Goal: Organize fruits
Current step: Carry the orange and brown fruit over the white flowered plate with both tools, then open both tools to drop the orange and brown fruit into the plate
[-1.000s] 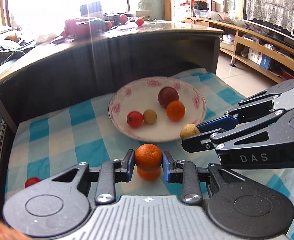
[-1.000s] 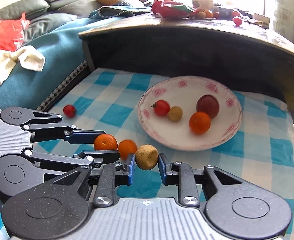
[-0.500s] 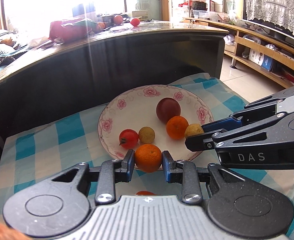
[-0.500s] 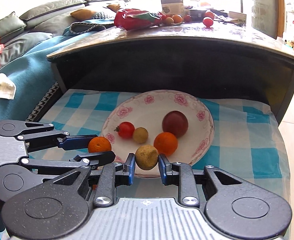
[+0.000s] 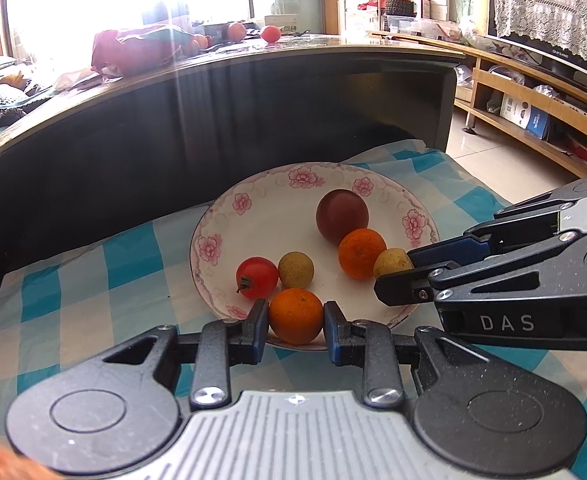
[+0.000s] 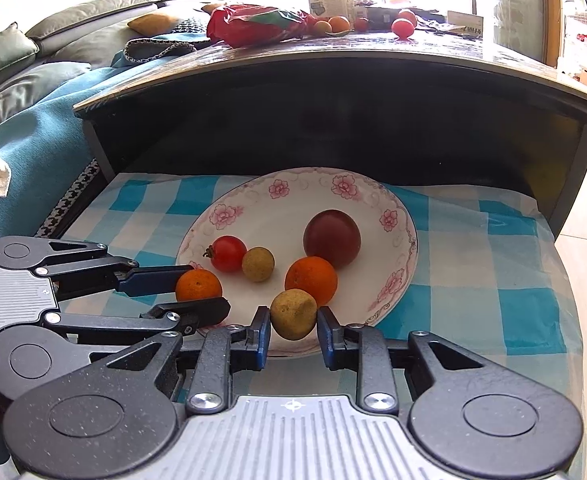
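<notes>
Orange fills the gap between the two fingers of the left tool (image 5: 296, 316), which is closed on a small orange (image 5: 296, 315) at the near rim of a white plate (image 5: 221, 220) with pink flowers. The right tool (image 6: 293, 320) grips a yellow-brown fruit (image 6: 293, 314) between its fingers, also over the plate's near rim, and it reaches in from the right side of the left tool's view.

Ahead of both tools, four fruits lie in the plate: a red tomato (image 5: 256, 277) touching a small yellowish fruit (image 5: 296, 269), and farther right a second orange (image 5: 361, 253) touching a dark red plum (image 5: 342, 216) behind it. The fruit in the right tool sits just beside that second orange.

The plate rests on a blue and white checked cloth (image 6: 493, 248). Beyond it rises a dark table (image 6: 333, 92), whose top carries a red bag (image 6: 253, 24) and more fruit.
</notes>
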A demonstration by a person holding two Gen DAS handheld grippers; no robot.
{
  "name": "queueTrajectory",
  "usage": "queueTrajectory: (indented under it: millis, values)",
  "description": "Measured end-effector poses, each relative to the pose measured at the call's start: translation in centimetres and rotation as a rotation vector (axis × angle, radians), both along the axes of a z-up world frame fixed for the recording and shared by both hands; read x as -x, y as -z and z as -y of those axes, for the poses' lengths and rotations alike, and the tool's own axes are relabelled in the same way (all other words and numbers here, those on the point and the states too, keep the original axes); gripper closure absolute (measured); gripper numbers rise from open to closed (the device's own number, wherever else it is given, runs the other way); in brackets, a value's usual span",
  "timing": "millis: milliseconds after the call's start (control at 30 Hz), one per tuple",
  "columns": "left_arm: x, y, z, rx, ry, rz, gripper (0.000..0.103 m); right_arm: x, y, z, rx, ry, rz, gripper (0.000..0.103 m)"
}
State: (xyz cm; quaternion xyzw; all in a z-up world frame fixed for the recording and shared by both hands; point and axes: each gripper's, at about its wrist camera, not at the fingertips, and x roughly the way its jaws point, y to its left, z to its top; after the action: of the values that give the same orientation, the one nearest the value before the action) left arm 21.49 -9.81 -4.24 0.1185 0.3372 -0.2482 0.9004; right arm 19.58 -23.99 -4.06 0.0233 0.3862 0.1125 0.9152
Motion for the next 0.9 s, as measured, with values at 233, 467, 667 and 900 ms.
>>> queueTrajectory:
  millis: [233,467,667,900]
  values:
    - [0.1,-0.1,-0.1,-0.001,-0.004,0.004,0.064,0.0,0.0,0.0,0.009,-0.002,0.006,0.080]
    - [0.0,-0.3,-0.3,0.002,-0.017,0.013,0.064,0.0,-0.1,0.0,0.008,0.001,0.014,0.075]
    - [0.0,-0.9,-0.5,0.012,-0.022,0.032,0.064,0.2,-0.5,0.0,0.003,0.004,0.028,0.072]
    - [0.2,-2.0,-1.3,0.020,-0.033,0.053,0.064,0.7,-1.0,-0.1,-0.010,-0.003,0.042,0.071]
